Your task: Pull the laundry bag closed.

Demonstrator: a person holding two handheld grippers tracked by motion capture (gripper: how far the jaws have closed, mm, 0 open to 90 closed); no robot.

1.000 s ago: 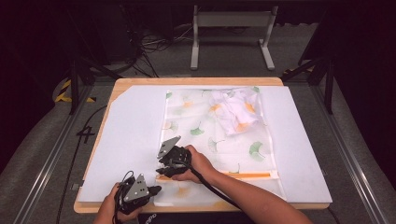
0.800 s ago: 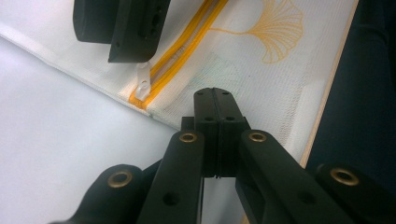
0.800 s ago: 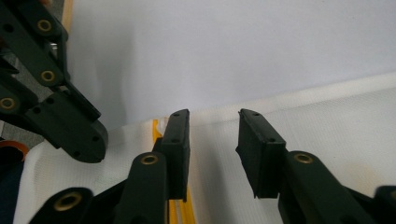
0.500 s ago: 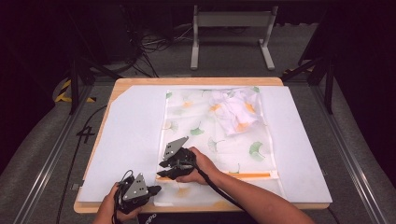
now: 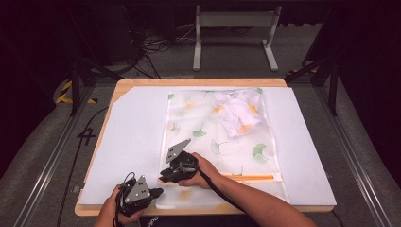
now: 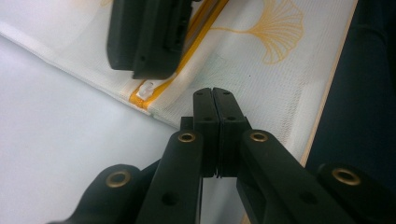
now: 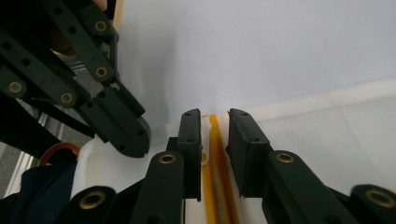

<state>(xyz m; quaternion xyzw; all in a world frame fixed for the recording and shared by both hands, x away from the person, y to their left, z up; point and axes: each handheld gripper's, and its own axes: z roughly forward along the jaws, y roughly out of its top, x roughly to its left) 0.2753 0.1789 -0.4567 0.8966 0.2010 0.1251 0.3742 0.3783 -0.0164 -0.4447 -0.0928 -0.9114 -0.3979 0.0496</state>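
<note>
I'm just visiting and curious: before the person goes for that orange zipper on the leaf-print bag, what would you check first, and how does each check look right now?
1. Right gripper open: ok, there is a gap between its fingers.
2. Orange zipper lined up in that gap: ok, the track runs between them.
3. White zipper pull in reach: cannot tell; it sits at the track's end beside the right gripper.
4. Left gripper pinning the mesh bag: not ok, shut at the bag's edge, holding no visible fabric.
5. Bag flat on the white sheet: ok near the zipper.
</note>
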